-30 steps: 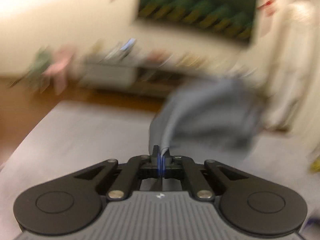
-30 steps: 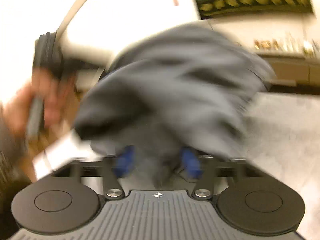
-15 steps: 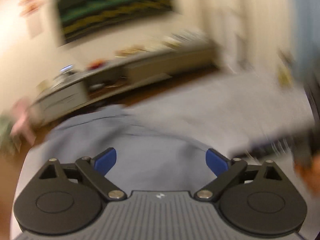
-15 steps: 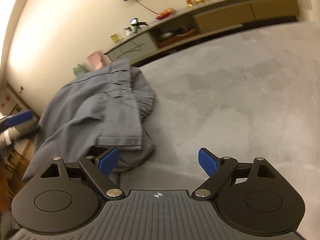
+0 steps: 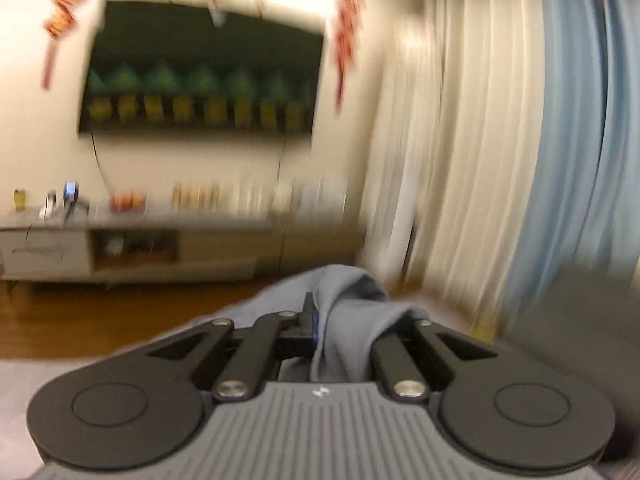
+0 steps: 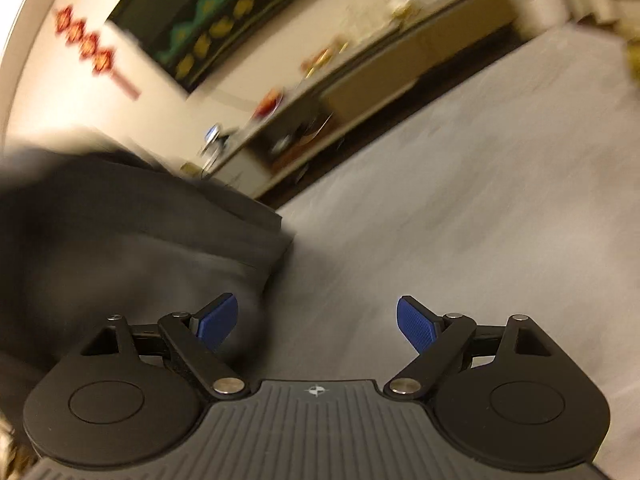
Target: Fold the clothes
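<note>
The left tool point(image 5: 310, 320) has just snapped together on a fold of the grey-blue garment point(image 5: 352, 320), after standing spread over it half a second ago, and now holds the cloth up against the room. So a fresh grip is made, probably to shake the piece out for folding. The right tool point(image 6: 318, 320) is spread with nothing between its pads; the garment point(image 6: 132, 248) hangs dark just to its left over the grey surface point(image 6: 480, 208). Far behind stand a sideboard point(image 5: 132, 240) and curtains point(image 5: 480, 152); nothing blocks the way.
</note>
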